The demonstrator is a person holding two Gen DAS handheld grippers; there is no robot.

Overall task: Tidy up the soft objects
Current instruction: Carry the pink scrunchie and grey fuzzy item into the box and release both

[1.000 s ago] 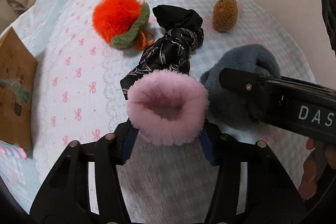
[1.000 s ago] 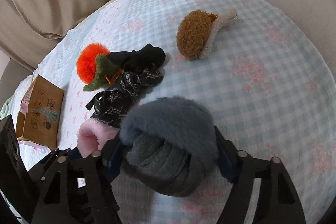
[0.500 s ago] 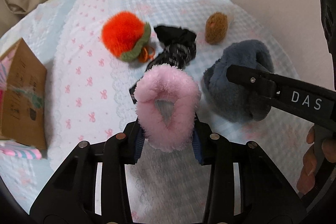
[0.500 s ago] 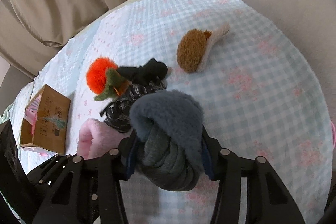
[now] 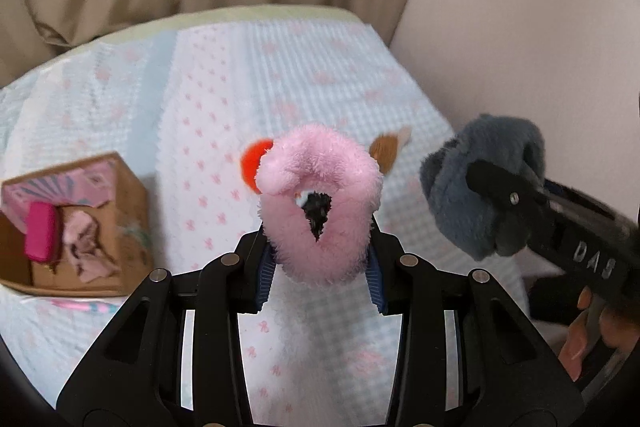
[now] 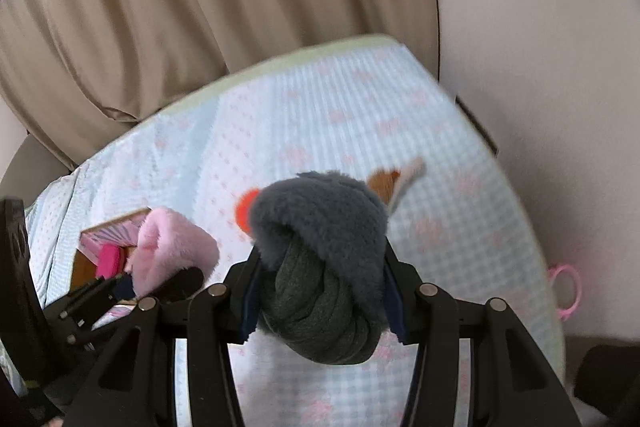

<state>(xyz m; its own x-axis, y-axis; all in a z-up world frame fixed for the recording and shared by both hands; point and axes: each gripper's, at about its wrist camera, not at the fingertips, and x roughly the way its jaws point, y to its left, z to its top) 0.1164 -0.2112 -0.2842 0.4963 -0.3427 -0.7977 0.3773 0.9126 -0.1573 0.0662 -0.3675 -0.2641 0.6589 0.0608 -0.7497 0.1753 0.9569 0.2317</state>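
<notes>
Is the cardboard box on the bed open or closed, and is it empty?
Open and not empty: the cardboard box has its top open, and a bright pink item and pale pink cloth lie inside.

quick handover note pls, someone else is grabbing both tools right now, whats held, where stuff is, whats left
Left tool: shut on the pink fluffy ring, held above the bed.
Right tool: shut on the grey fluffy piece, also in the air.
Cardboard box sits on the bedspread to the left, open, with pink items inside.
Orange pom-pom and brown plush lie on the bed, mostly hidden.
Left: likely box both held pieces, then the rest.
</notes>
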